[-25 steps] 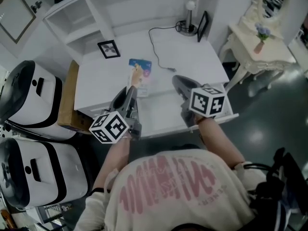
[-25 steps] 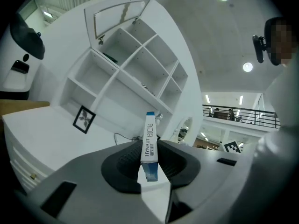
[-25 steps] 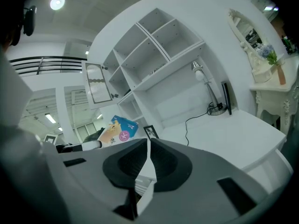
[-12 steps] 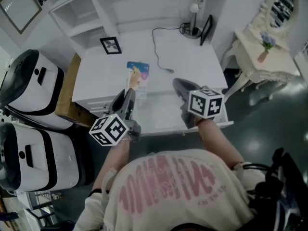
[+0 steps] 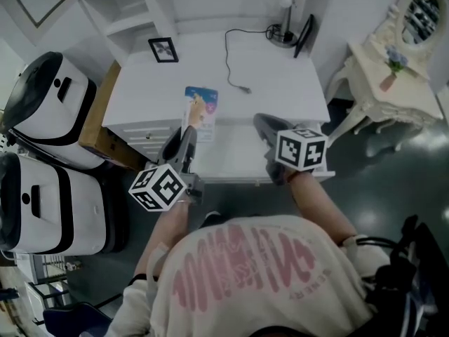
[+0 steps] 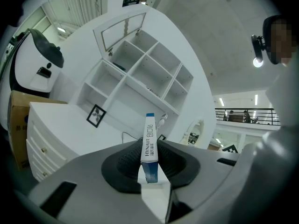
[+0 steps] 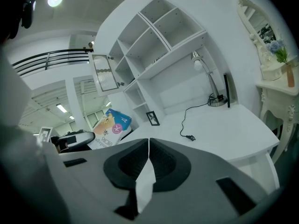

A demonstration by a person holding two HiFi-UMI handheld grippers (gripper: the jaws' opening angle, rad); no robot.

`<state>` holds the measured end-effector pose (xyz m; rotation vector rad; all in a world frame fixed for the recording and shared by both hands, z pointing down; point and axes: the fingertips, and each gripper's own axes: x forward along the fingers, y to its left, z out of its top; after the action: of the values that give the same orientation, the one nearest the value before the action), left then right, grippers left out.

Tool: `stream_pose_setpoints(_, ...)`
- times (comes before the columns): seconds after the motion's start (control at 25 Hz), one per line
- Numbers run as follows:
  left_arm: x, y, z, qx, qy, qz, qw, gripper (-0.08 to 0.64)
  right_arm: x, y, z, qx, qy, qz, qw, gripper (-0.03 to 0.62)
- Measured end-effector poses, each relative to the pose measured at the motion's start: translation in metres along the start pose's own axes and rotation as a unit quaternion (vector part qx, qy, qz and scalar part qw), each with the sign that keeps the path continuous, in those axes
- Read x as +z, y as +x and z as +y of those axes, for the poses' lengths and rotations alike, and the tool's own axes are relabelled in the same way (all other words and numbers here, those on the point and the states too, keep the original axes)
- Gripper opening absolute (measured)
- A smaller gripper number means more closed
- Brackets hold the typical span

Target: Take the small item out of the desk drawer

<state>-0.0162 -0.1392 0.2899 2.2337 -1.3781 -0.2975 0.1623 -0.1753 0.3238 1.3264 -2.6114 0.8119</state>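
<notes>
A small blue-and-white box (image 5: 200,108) with print on its narrow side stands on edge between my left gripper's (image 5: 189,135) pads, above the white desk (image 5: 273,90). In the left gripper view the box (image 6: 149,143) rises upright out of the left gripper (image 6: 150,170), which is shut on it. My right gripper (image 5: 262,123) hovers over the desk's front right part, shut with nothing between its pads (image 7: 161,160). The right gripper view shows the right gripper (image 7: 148,146) and the box (image 7: 110,127) off to its left. Whether the drawer under the desk's front edge stands out I cannot tell.
A photo frame (image 5: 163,49), a loose cable (image 5: 235,62), a lamp (image 5: 286,5) and a dark panel (image 5: 306,34) are on the desk's back half. A cardboard box (image 5: 95,128) and two large white-and-black machines (image 5: 49,111) stand left. An ornate side table (image 5: 379,62) stands right.
The head view has drifted, so the desk sits slightly higher in the picture. Both grippers stay roughly where they were over the desk's front, the box still in the left one.
</notes>
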Motion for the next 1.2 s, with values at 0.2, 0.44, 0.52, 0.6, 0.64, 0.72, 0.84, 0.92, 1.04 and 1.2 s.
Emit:
stream_pose_setpoints(0.2, -0.015, -0.013, -0.011, 0.008, 0.004, 0.006, 0.9999, 0.115, -0.017, -0.009, 0.001, 0.012, -0.003, 0.01, 1.0, 0.025)
stream_pose_setpoints(0.44, -0.018, -0.024, -0.02, 0.009, 0.004, 0.004, 0.9999, 0.116, -0.027, -0.014, 0.008, 0.021, -0.001, 0.019, 1.0, 0.025)
stream_pose_setpoints(0.52, -0.02, -0.027, -0.022, 0.009, 0.002, 0.004, 0.9999, 0.115, -0.032, -0.015, 0.007, 0.022, 0.003, 0.024, 0.999, 0.025)
stream_pose_setpoints(0.6, -0.022, -0.026, -0.023, 0.009, 0.003, 0.002, 1.0, 0.115, -0.035, -0.014, 0.005, 0.025, 0.005, 0.024, 0.999, 0.025)
stream_pose_setpoints(0.64, -0.023, -0.025, -0.023, 0.008, 0.004, 0.002, 1.0, 0.115, -0.036, -0.014, 0.005, 0.027, 0.005, 0.024, 0.999, 0.025)
stream_pose_setpoints(0.72, -0.027, -0.026, -0.023, 0.009, 0.003, 0.003, 0.9999, 0.115, -0.04, -0.013, 0.005, 0.03, 0.005, 0.028, 0.999, 0.025)
stream_pose_setpoints(0.84, -0.03, -0.028, -0.023, 0.011, 0.001, 0.003, 0.9999, 0.115, -0.042, -0.013, 0.005, 0.032, 0.007, 0.033, 0.999, 0.025)
stream_pose_setpoints(0.92, -0.03, -0.03, -0.025, 0.012, 0.003, 0.001, 0.9999, 0.115, -0.039, -0.013, 0.009, 0.039, 0.01, 0.029, 0.999, 0.025)
stream_pose_setpoints(1.04, -0.031, -0.034, -0.026, 0.014, 0.004, 0.0, 0.9999, 0.115, -0.04, -0.012, 0.013, 0.049, 0.014, 0.028, 0.998, 0.025)
stream_pose_setpoints(1.2, -0.03, -0.035, -0.027, 0.018, 0.005, -0.004, 0.9998, 0.115, -0.042, -0.01, 0.014, 0.056, 0.016, 0.031, 0.998, 0.025)
